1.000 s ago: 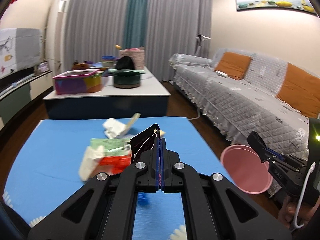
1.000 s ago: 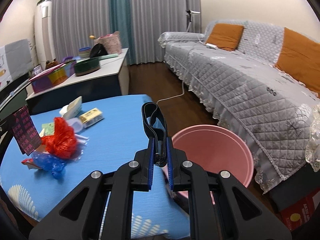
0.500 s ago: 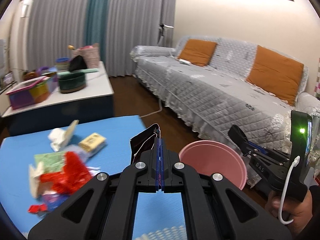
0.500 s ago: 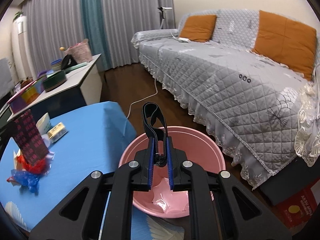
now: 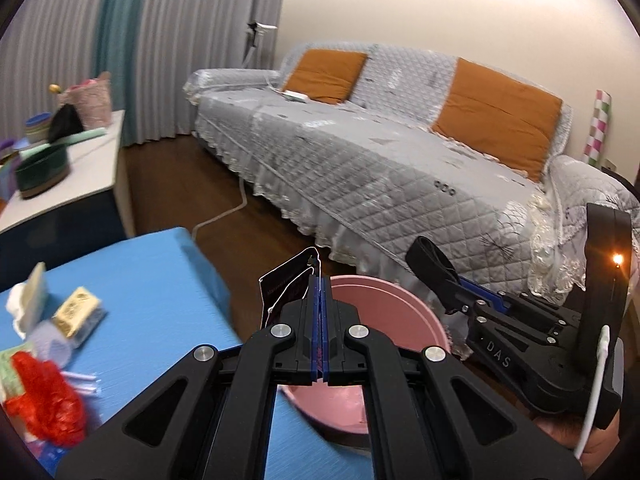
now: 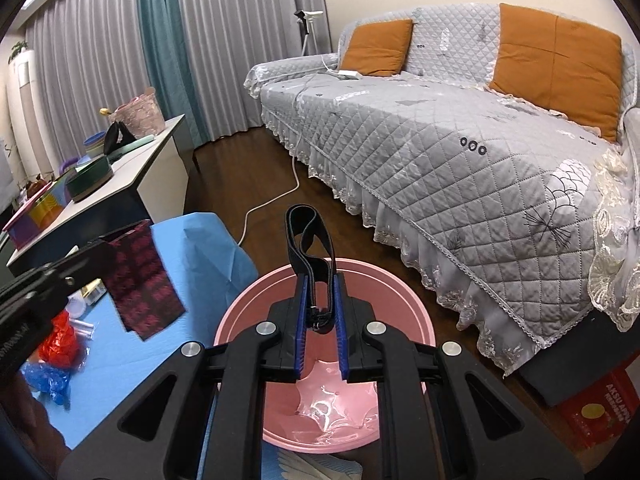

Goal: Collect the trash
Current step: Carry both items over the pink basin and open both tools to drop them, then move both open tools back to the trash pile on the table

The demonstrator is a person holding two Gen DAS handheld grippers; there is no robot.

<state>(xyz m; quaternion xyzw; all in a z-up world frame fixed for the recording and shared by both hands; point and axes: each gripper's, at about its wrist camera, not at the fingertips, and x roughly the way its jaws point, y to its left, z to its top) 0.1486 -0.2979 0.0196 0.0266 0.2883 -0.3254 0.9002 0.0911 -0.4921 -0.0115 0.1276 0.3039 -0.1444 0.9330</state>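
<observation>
My left gripper [image 5: 320,286] is shut on a flat dark packet with a red pattern [image 5: 285,294], held just over the near rim of a pink basin [image 5: 394,298]. From the right wrist view the packet [image 6: 140,276] hangs left of the basin [image 6: 240,308], above the blue table's edge. My right gripper [image 6: 320,300] is shut on a looped black strap [image 6: 308,236] directly above the basin, which has clear plastic lying in its bottom. On the blue table [image 5: 152,280] remain a red plastic bag [image 5: 44,404], a yellow packet [image 5: 76,312] and white tissue [image 5: 18,308].
A grey quilted sofa [image 6: 460,128] with orange cushions runs along the right. A low white table [image 6: 132,168] with bowls and boxes stands at the back left. A white cable [image 6: 276,196] crosses the wooden floor. A red box [image 6: 596,412] sits on the floor by the sofa.
Both grippers have swung right, away from the trash pile on the blue table, to the pink basin. The packet and the strap stayed clamped throughout.
</observation>
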